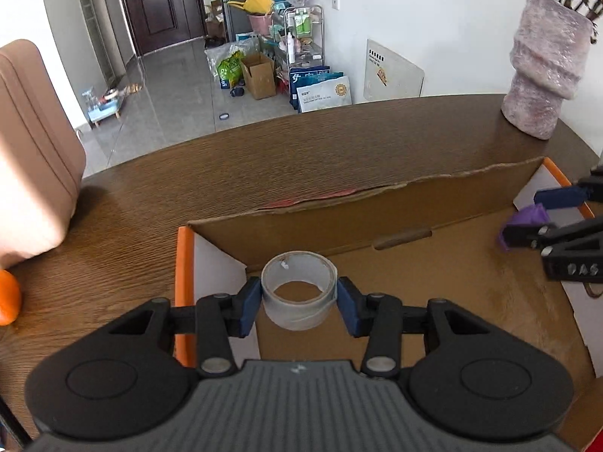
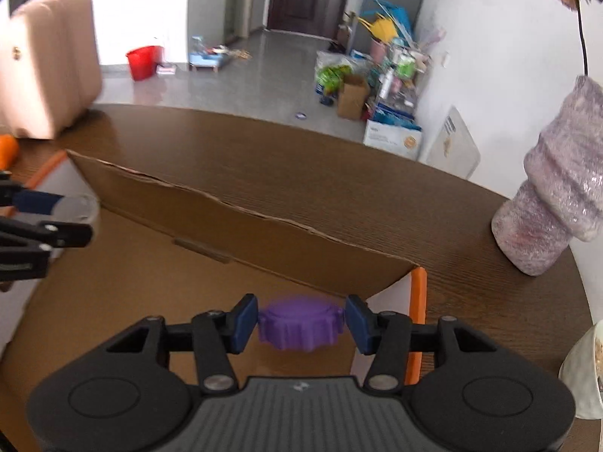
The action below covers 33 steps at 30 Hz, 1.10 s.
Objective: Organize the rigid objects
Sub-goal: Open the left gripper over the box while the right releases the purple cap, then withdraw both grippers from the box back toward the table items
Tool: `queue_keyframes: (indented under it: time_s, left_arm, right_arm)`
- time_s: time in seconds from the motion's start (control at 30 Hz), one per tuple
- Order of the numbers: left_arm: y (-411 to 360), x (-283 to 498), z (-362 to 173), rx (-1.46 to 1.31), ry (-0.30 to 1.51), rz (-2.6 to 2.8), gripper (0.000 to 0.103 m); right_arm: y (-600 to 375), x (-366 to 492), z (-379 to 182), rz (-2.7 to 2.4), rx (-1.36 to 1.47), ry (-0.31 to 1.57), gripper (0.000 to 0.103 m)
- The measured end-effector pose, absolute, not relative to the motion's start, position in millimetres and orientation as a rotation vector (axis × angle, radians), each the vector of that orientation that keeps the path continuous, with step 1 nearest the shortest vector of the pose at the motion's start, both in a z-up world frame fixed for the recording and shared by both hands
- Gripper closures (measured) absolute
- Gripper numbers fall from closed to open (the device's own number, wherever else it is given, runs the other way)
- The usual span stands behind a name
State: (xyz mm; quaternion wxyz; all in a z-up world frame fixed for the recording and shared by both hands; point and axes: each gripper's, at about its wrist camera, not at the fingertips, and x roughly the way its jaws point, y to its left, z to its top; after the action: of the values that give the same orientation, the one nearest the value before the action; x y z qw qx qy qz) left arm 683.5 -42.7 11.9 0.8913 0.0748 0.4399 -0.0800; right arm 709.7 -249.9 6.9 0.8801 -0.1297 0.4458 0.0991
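Observation:
My left gripper (image 1: 298,301) is shut on a grey tape roll (image 1: 298,307) and holds it over the left end of an open cardboard box (image 1: 377,203). My right gripper (image 2: 300,324) is shut on a purple ribbed cap (image 2: 300,326) over the box's right end (image 2: 377,275). In the left wrist view the right gripper (image 1: 527,214) with the purple cap (image 1: 525,215) shows at the right edge. In the right wrist view the left gripper (image 2: 60,213) with the tape roll (image 2: 81,207) shows at the left edge.
The box sits on a brown wooden table (image 1: 264,162). A pink textured vase (image 1: 546,64) stands at the table's far right. A pink case (image 1: 34,143) and an orange object (image 1: 7,297) are at the left. A white bowl (image 2: 584,369) sits at the right edge.

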Motion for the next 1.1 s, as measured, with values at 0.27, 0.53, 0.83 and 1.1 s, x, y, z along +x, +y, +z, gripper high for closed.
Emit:
queue_keyframes:
  time_s: [0.27, 0.53, 0.83, 1.1]
  left_arm:
    - [-45.0, 670.0, 36.7, 0.153, 0.923, -0.181, 0.042]
    - [-31.6, 613.1, 124.1, 0.106, 0.888, -0.168, 0.029]
    - [-11.1, 498.3, 224.2, 0.078, 0.628, -0.126, 0.014]
    - [-7.0, 394.0, 258.4, 0.112, 0.296, -0.029, 0.0]
  right_arm:
    - [-251.4, 692.3, 23.2, 0.214, -0.267, 0.913, 0.039]
    - [-263.4, 639.3, 103.2, 0.234, -0.219, 0.841, 0.029]
    - [-265.4, 534.3, 208.7, 0.233, -0.218, 0.654, 0.019]
    - [-266.3, 440.6, 248.9, 0.218, -0.177, 0.402, 0.0]
